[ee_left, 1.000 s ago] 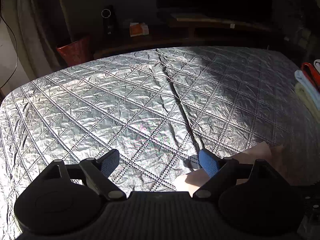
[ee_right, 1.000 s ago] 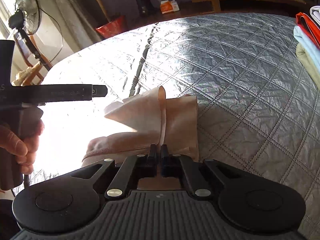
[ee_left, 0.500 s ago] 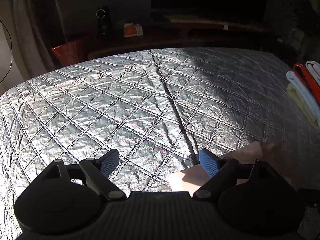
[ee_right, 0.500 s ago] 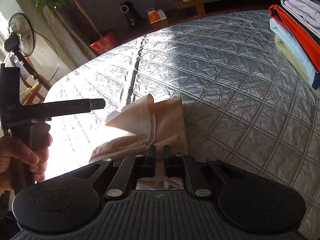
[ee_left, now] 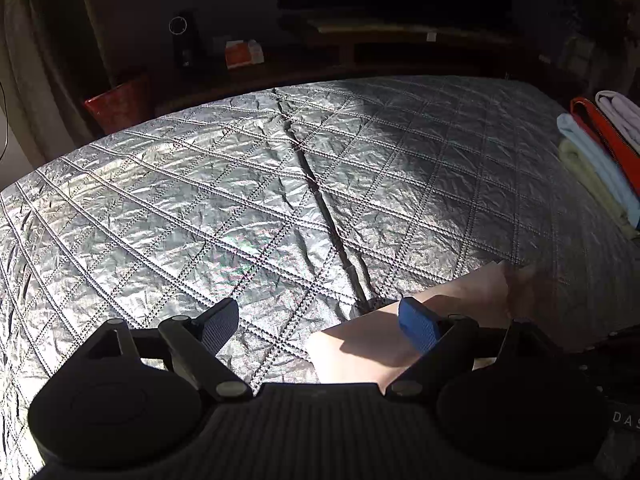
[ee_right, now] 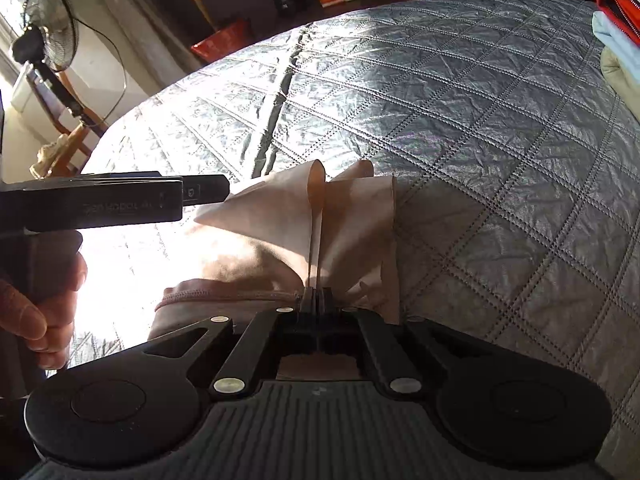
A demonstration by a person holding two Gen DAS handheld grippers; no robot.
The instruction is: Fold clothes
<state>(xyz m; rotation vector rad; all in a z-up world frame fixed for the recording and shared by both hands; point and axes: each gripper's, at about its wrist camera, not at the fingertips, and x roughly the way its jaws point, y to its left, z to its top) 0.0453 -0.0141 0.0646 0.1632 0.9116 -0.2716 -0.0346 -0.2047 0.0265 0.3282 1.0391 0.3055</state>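
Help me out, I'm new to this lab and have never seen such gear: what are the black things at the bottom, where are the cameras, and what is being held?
No robot: a person carries two hand-held grippers, each with a camera looking along its fingers. The left gripper is open over the quilted silver cover. The right gripper is shut on a beige garment, pinching a fold. The right view also shows the person's hand holding the left tool. Folded clothes are stacked at the right edge.

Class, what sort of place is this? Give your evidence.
Probably a bedroom at home: a quilted bed, a stack of folded clothes on it, and a standing fan beside it.
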